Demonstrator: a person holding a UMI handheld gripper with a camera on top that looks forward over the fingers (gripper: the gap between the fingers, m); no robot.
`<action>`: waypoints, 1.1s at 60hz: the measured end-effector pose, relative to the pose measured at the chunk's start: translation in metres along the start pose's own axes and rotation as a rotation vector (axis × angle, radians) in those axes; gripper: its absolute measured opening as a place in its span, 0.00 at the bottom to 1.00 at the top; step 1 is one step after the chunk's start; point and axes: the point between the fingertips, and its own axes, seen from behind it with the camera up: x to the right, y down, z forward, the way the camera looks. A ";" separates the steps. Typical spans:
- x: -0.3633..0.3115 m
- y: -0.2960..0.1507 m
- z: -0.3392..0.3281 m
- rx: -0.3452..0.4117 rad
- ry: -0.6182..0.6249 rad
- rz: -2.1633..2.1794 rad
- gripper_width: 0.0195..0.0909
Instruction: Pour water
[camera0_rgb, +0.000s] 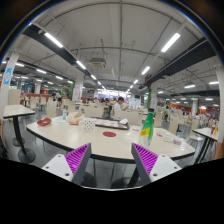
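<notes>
My gripper (112, 162) hangs in front of a long white table (100, 143), its two fingers spread wide apart with nothing between the purple pads (79, 158). Far beyond the fingers a green and yellow bottle (148, 126) stands upright toward the table's right side. A red bowl (111, 133) sits on the table straight ahead, a little past the fingertips. A white cup with a dotted pattern (89, 124) stands left of the bowl. The gripper touches none of these.
A red plate (44, 121) and a small pink item (66, 115) lie at the table's left end. More tables, chairs and boxes (128, 115) fill the big hall behind. A dark table (17, 112) stands at the left.
</notes>
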 end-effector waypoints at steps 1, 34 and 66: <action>0.000 0.000 0.004 0.001 0.002 0.002 0.87; 0.173 0.012 0.114 -0.049 0.169 0.083 0.89; 0.186 0.010 0.253 0.014 0.173 0.052 0.29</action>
